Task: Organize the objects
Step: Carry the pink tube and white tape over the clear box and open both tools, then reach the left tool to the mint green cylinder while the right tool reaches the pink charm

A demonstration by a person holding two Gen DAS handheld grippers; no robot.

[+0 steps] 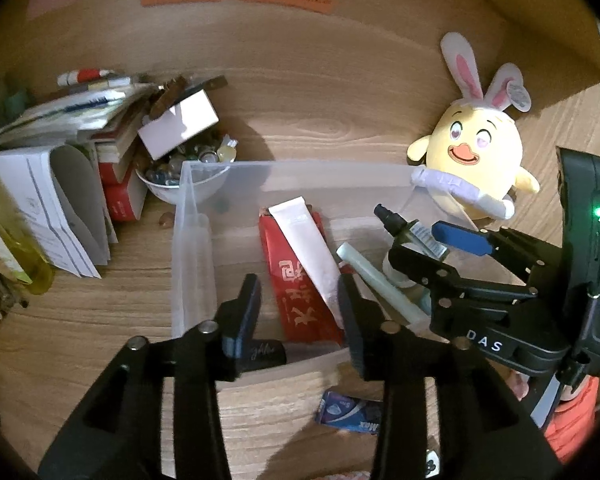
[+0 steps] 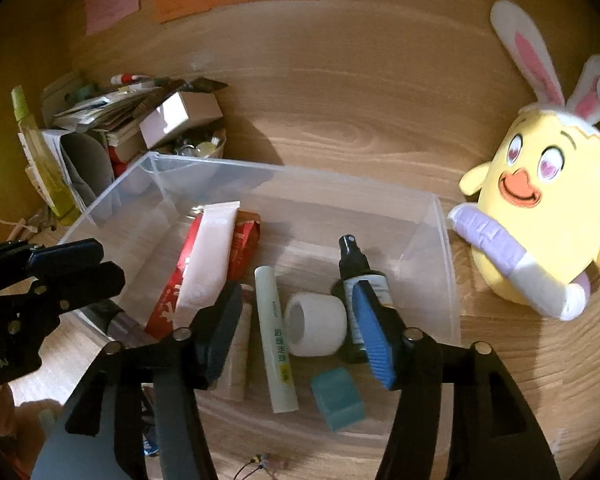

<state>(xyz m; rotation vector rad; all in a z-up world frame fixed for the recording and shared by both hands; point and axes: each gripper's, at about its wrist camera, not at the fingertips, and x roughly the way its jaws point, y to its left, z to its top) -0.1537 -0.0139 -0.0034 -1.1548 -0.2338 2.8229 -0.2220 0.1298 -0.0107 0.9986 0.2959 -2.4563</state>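
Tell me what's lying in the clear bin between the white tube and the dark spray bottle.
In the right wrist view, a slim pale green tube and a white tape roll lie between the white tube and the spray bottle.

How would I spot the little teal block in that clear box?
Find the clear plastic bin in the middle of the wooden desk. At its near edge, just in front of the white tape roll, lies the teal block: the only blue-green, box-shaped thing among tubes and bottles.
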